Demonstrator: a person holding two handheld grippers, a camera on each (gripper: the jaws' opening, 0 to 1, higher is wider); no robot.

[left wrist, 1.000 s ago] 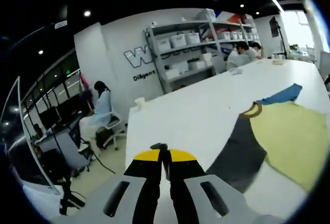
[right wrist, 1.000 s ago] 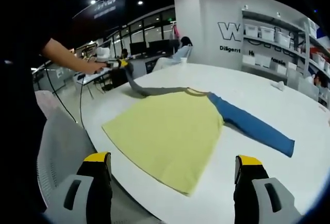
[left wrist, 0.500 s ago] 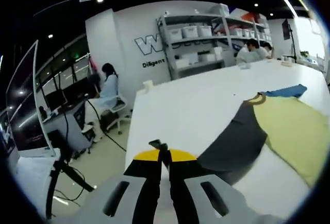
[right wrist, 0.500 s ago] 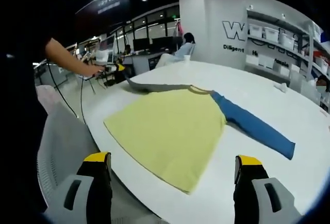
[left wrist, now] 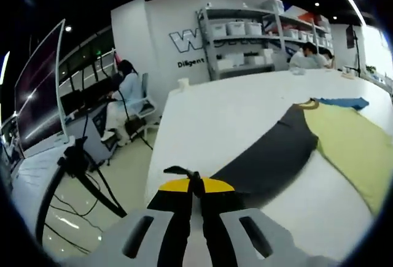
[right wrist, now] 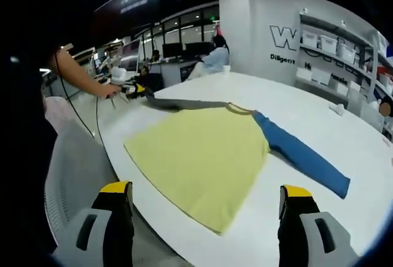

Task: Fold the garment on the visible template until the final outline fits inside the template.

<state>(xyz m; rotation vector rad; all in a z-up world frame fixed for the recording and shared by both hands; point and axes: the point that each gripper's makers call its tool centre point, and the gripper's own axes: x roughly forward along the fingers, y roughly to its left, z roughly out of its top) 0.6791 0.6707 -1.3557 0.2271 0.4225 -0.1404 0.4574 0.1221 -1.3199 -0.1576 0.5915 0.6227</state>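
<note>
A long-sleeved shirt lies flat on the white table (right wrist: 319, 126): yellow body (right wrist: 199, 156), grey sleeve (right wrist: 184, 103), blue sleeve (right wrist: 301, 156). My left gripper (left wrist: 195, 187) is shut on the grey sleeve's cuff (left wrist: 184, 172), and the grey sleeve (left wrist: 270, 153) stretches away to the right toward the yellow body (left wrist: 350, 147). In the right gripper view that left gripper (right wrist: 132, 89) sits at the table's far left edge, held by a person's hand. My right gripper (right wrist: 206, 208) stands open over the near table edge, short of the shirt's hem, holding nothing.
A grey chair (right wrist: 73, 175) stands by the near table edge at left. Shelves with white bins (left wrist: 245, 40) line the back wall. People sit at desks (left wrist: 126, 98) beyond the table's far end. A small white cup (left wrist: 182, 85) rests on the table.
The left gripper has pulled the grey sleeve's cuff outward toward the table edge, drawing the sleeve straighter and lower. The right gripper has stayed open in about the same place.
</note>
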